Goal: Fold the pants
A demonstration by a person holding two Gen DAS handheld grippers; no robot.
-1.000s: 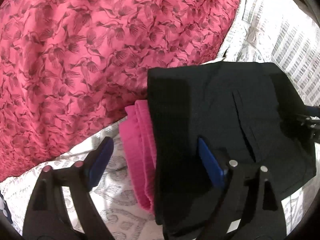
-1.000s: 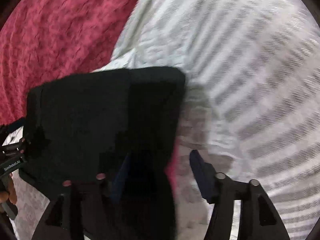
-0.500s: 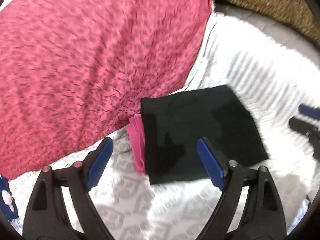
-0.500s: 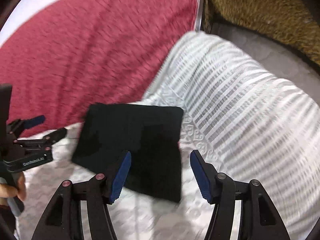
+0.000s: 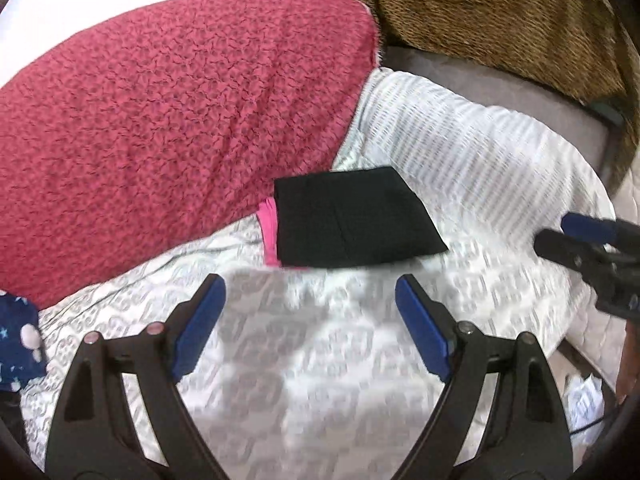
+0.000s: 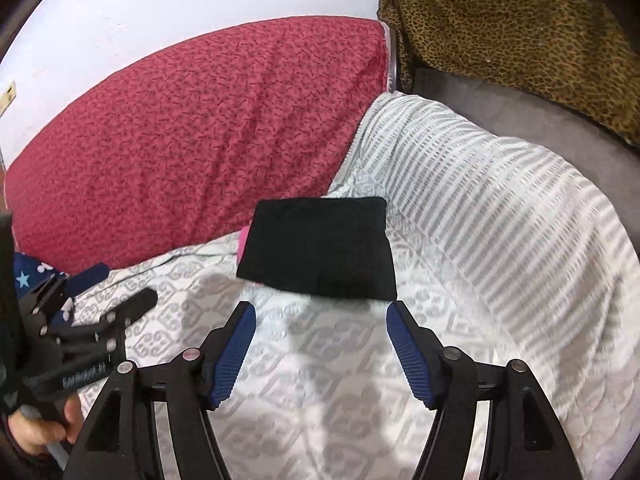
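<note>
**Folded pants on bed, both grippers clear**

We list one pair of black pants point(image 5: 352, 220), folded to a compact rectangle with straight edges, lying flat on the white patterned bedcover point(image 5: 320, 360). A folded pink garment point(image 5: 269, 232) peeks out beneath its left edge. The far-left corner lies just beside the red patterned blanket point(image 5: 180, 112); the right edge borders the striped part of the cover.

We hold the left gripper point(image 5: 310, 312) with jaws spread, nothing between them. The right gripper point(image 6: 320, 340) has jaws that have just been opening, likewise empty. Both hover apart from the pants.

Open bedcover lies between jaws and pants. A leopard-print throw point(image 6: 520, 20) sits beyond the far edge; a blue starred cloth point(image 5: 18, 340) marks the left.
</note>
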